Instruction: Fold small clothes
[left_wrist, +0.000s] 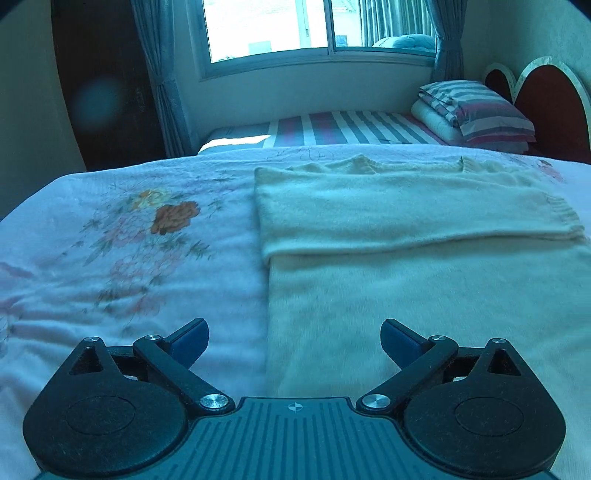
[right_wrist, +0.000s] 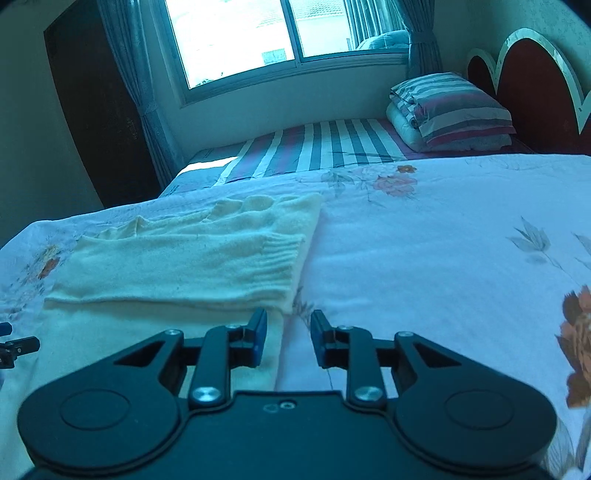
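Observation:
A cream knitted sweater (left_wrist: 406, 236) lies flat on the floral blanket (left_wrist: 129, 229), with a sleeve folded across its upper body. My left gripper (left_wrist: 294, 341) is open wide and empty, just above the sweater's left edge near its hem. In the right wrist view the sweater (right_wrist: 177, 266) lies at the left, its ribbed cuff (right_wrist: 280, 266) near the right edge. My right gripper (right_wrist: 288, 339) is open and empty, hovering over the sweater's right edge just below the cuff. A bit of the left gripper (right_wrist: 14, 345) shows at the far left.
The floral blanket (right_wrist: 443, 240) covers the near bed. Beyond it are a striped sheet (left_wrist: 351, 127), a folded striped quilt and pillow (left_wrist: 476, 110), a red headboard (right_wrist: 532, 92), a window with curtains (left_wrist: 295, 29) and a dark wardrobe (left_wrist: 107, 81).

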